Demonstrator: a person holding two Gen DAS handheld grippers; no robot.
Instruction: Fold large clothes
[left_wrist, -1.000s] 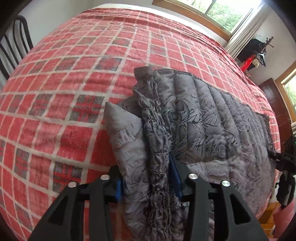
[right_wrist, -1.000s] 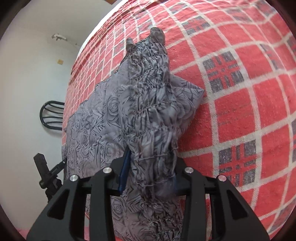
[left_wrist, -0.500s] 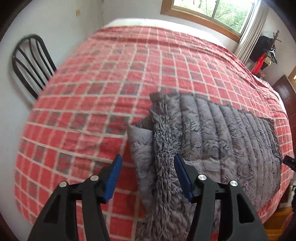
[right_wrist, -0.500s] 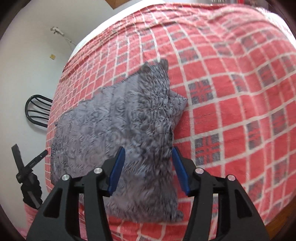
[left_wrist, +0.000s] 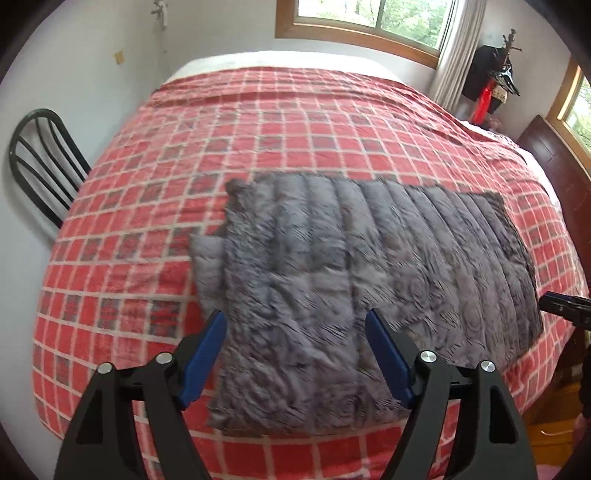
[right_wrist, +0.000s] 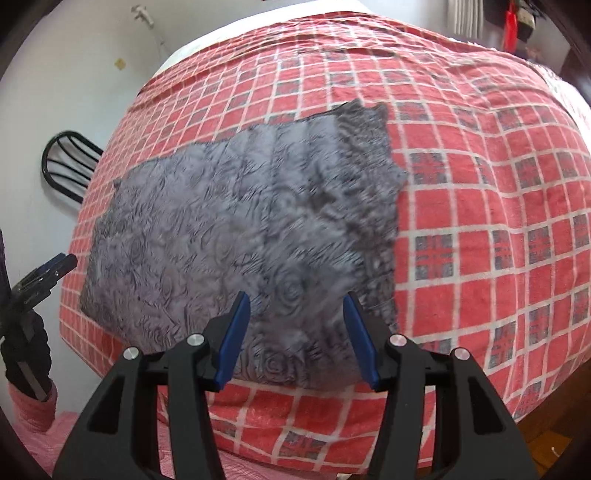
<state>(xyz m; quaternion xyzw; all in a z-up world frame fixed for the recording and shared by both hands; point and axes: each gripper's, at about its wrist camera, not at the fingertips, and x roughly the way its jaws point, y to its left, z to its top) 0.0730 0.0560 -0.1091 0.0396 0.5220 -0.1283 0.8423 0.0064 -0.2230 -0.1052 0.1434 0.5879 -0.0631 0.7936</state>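
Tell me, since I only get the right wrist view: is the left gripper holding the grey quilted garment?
Observer: No. The left gripper's jaws are opening above the grey quilted garment, with nothing pinched between them.
Operator: What's on the wall beyond the far end of the bed?
Observer: A wood-framed window with green leaves outside sits above the far edge of the red plaid bedspread.
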